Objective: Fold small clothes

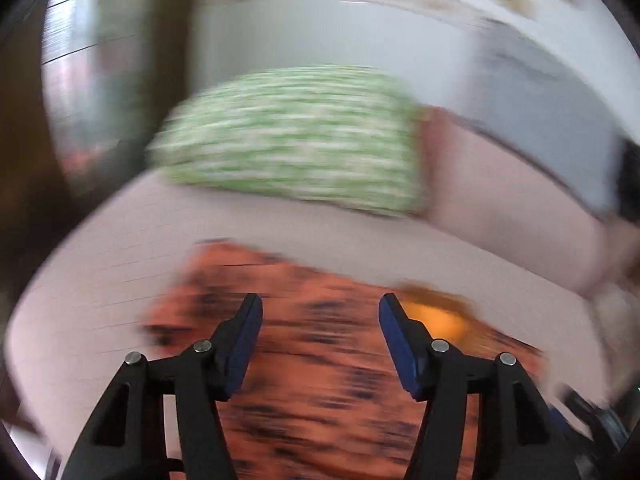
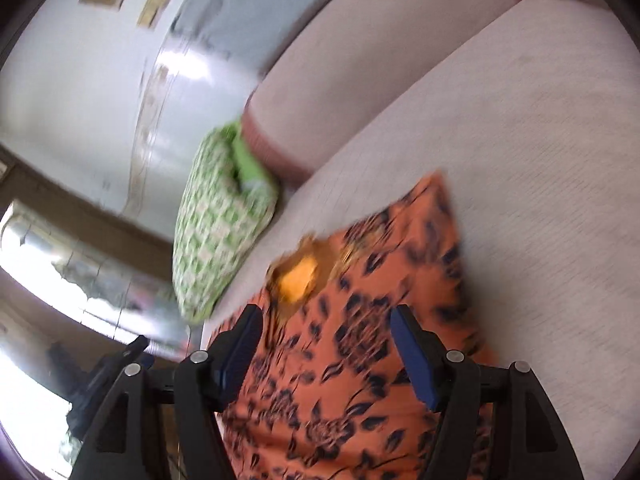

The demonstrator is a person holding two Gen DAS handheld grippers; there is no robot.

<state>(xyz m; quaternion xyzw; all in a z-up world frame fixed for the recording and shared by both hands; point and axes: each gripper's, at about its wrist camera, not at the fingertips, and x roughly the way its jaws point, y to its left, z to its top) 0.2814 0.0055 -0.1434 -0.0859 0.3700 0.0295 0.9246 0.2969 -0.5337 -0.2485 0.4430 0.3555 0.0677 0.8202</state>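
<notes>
An orange garment with a dark floral print lies spread on a pale sofa seat. A yellow-orange patch shows at one edge of it. My left gripper hangs over the garment with its blue pads apart and nothing between them. My right gripper is also above the cloth, its fingers spread wide and not pinching it. Both views are blurred.
A green-and-white checked cushion leans at the end of the seat against the sofa back. A grey cloth drapes over the back. A white wall and a window lie beyond.
</notes>
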